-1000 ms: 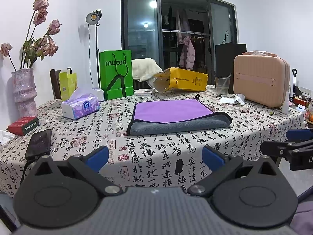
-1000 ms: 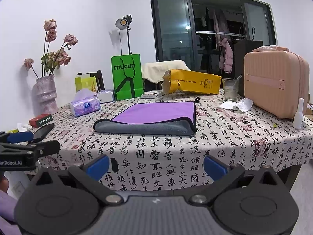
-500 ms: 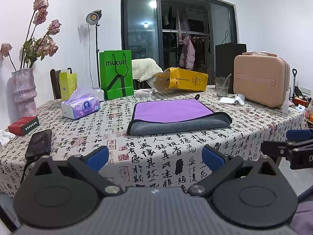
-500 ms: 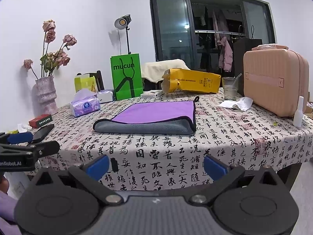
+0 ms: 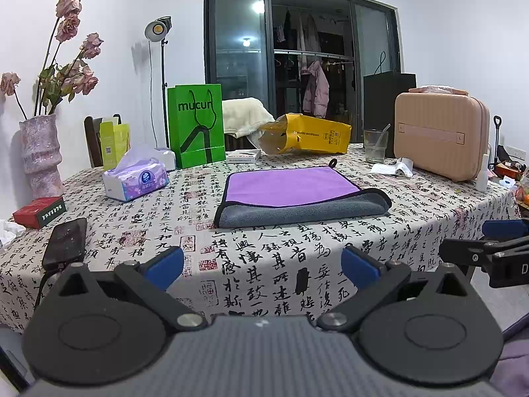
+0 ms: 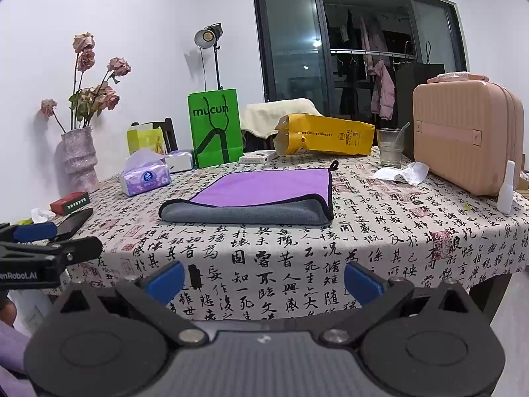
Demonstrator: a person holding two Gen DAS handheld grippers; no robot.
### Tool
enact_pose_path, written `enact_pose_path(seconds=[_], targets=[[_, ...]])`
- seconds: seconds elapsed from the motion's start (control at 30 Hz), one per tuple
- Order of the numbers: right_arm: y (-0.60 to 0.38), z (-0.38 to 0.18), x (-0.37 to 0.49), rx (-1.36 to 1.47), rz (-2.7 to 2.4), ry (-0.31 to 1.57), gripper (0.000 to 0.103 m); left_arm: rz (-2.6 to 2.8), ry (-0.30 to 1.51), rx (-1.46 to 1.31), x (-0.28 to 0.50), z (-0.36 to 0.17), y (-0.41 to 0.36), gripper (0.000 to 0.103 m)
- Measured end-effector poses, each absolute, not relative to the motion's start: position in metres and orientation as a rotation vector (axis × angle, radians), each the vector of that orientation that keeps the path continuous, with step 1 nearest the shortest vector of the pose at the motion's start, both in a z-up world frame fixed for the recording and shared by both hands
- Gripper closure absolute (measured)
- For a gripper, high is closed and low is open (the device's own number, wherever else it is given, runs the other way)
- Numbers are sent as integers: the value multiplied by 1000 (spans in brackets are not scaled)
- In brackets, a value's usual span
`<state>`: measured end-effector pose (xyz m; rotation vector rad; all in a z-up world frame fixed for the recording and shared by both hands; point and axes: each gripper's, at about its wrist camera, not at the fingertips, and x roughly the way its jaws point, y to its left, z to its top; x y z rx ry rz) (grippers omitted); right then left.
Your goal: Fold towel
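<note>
A purple towel (image 5: pixel 291 187) with a grey underside lies folded over on the table (image 5: pixel 264 264), its grey rolled fold facing me; it also shows in the right wrist view (image 6: pixel 261 188). My left gripper (image 5: pixel 263 266) is open and empty, held back at the table's near edge, well short of the towel. My right gripper (image 6: pixel 264 276) is open and empty too, at the near edge to the right. Each gripper shows at the edge of the other's view.
The table carries a tissue pack (image 5: pixel 135 180), green bag (image 5: pixel 196 125), yellow bag (image 5: pixel 307 134), glass (image 5: pixel 375 145), pink case (image 5: pixel 441 135), vase (image 5: pixel 41 155), red box (image 5: pixel 39 211) and a phone (image 5: pixel 66 240).
</note>
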<state>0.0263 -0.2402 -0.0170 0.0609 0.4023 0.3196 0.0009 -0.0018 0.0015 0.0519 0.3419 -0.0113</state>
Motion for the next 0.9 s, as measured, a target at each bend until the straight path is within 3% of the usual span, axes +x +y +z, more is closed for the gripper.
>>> enact_pose_path(seconds=[0.9], targets=[[-242, -17, 29, 73, 313, 406, 0, -14, 345, 56, 3, -3, -5, 0]])
